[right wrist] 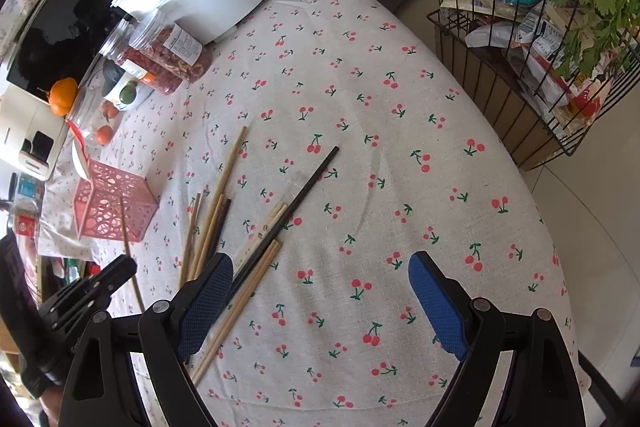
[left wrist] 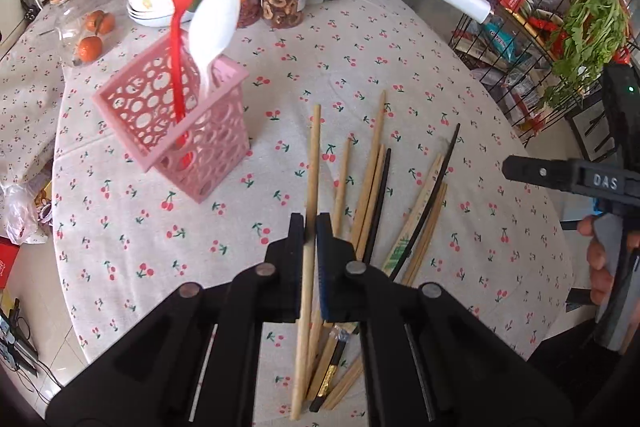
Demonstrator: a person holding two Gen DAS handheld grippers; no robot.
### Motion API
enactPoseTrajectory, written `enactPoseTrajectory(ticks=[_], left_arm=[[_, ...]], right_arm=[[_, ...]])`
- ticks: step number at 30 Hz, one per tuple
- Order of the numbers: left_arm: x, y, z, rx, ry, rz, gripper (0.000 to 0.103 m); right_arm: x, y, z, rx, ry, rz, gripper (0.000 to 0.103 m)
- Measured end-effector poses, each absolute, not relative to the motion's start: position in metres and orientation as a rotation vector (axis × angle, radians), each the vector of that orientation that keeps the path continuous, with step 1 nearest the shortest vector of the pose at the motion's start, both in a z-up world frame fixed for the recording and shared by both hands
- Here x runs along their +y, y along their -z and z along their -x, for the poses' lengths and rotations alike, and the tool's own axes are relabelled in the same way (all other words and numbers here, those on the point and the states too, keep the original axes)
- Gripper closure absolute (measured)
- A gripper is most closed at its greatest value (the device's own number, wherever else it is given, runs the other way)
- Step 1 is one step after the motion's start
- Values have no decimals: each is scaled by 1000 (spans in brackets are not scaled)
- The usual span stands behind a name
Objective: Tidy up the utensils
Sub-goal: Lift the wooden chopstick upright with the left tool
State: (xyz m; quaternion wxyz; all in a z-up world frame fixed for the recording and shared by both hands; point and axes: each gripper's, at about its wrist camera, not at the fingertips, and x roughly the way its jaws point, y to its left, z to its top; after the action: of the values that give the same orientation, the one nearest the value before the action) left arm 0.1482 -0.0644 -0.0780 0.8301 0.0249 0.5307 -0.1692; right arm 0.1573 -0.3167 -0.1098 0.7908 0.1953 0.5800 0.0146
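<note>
Now left gripper (left wrist: 310, 227) jaws clench, seemingly, one wooden chopstick (left wrist: 312, 163); right gripper (right wrist: 320, 291) jaws released.

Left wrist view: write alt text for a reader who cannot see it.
The left tongs are shut on one light wooden chopstick above a cherry-print tablecloth. More wooden and black chopsticks lie scattered on the cloth beside it. To the left stands a pink holder with a red spoon and a white spoon.
</note>
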Motion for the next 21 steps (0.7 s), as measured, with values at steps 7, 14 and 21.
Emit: enactPoseTrajectory(ticks=[7, 14, 21], left_arm=[[-18, 60, -124, 1018, 310, 33, 96], [-1, 47, -122, 965, 316, 91, 96], [15, 47, -120, 970, 318, 130, 96]], right_arm=[[-284, 118, -184, 1222, -103, -385, 16], [-241, 136, -216, 1235, -176, -336, 48], [-221, 155, -245, 1229, -99, -282, 53]])
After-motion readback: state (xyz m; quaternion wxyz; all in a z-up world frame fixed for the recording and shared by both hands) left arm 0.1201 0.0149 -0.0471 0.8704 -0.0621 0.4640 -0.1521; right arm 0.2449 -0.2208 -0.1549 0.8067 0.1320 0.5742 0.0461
